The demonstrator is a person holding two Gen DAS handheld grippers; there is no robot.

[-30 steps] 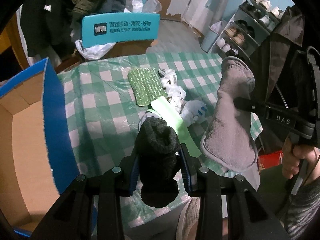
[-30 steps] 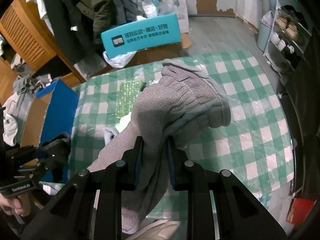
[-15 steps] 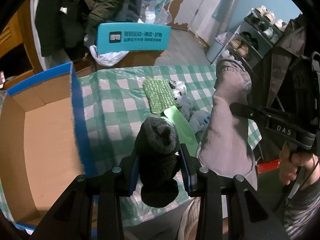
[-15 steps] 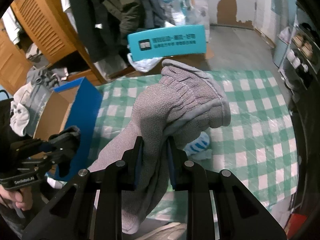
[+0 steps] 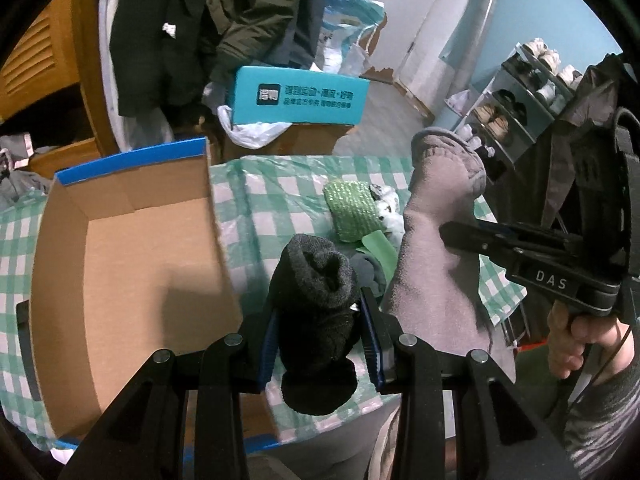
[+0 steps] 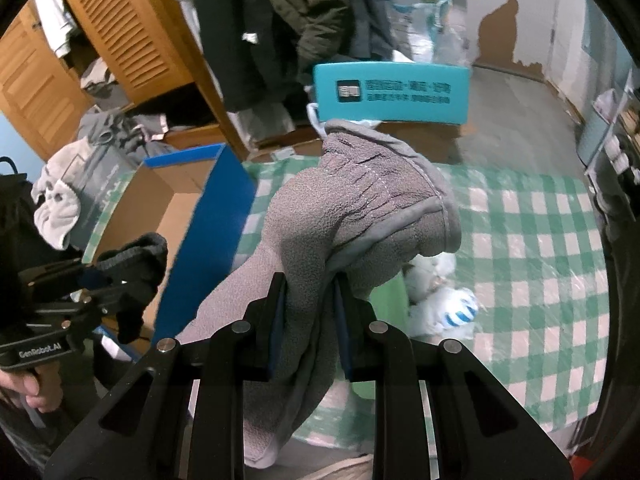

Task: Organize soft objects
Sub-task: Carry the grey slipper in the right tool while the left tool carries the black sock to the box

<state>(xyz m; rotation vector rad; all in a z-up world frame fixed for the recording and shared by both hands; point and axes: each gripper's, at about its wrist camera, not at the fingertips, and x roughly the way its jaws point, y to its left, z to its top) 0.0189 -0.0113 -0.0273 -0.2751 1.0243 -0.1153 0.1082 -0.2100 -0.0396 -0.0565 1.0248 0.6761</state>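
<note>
Left wrist view: the left gripper [image 5: 320, 334] clamps a black sock [image 5: 316, 312] near the cardboard box's [image 5: 120, 264] right wall; the box stands open-topped. To the right, the right gripper [image 6: 310, 320] pinches a grey glove [image 6: 360, 216] above the checked tablecloth [image 6: 528, 264], with bare cloth far right.

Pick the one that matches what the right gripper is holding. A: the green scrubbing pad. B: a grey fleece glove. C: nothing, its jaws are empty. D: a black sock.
B: in the right wrist view the right gripper is clamped shut on the grey fleece glove, which hangs down between its fingers; the black sock is in the left gripper.
</note>
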